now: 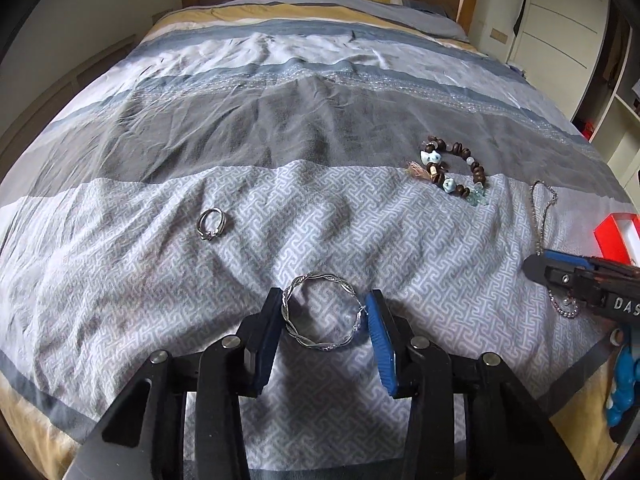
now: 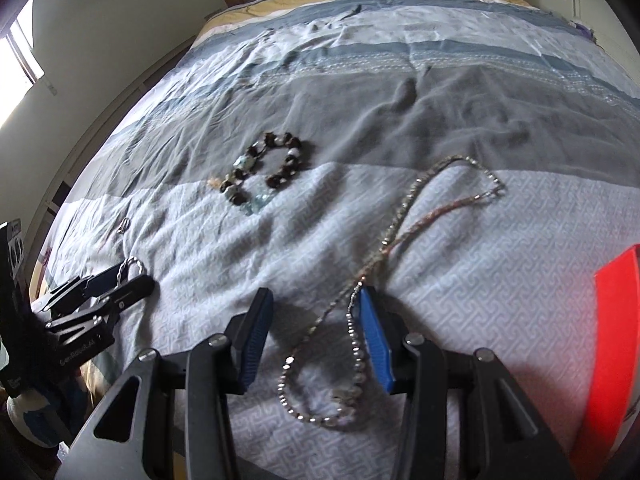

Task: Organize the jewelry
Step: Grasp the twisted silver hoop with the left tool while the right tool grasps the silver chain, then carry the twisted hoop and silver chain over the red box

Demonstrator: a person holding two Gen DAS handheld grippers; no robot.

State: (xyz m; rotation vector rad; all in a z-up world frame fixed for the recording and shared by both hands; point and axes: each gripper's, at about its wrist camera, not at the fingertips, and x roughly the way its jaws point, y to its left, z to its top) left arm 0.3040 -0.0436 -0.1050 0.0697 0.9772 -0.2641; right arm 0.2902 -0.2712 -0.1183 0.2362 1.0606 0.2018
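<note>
Two grippers are low over the bedspread (image 1: 160,280). The left gripper (image 1: 326,320) has the twisted silver bangle (image 1: 320,312) between its fingers; both pads touch its sides, so it looks gripped. The right gripper (image 2: 316,332) stands half open around the bead chain (image 2: 360,352), whose one strand lies against the right pad, perhaps only touching. A ring (image 1: 211,224) lies ahead and left of the left fingers, a wooden bead bracelet (image 1: 454,170) ahead and right. A red box (image 2: 616,344) sits beside the right fingers.

1 ring (image 1: 211,224), 1 silver bangle (image 1: 320,314), 1 beaded bracelet (image 1: 454,170), 1 chain necklace (image 2: 384,248), 1 red box (image 1: 618,240), 2 grippers.
</note>
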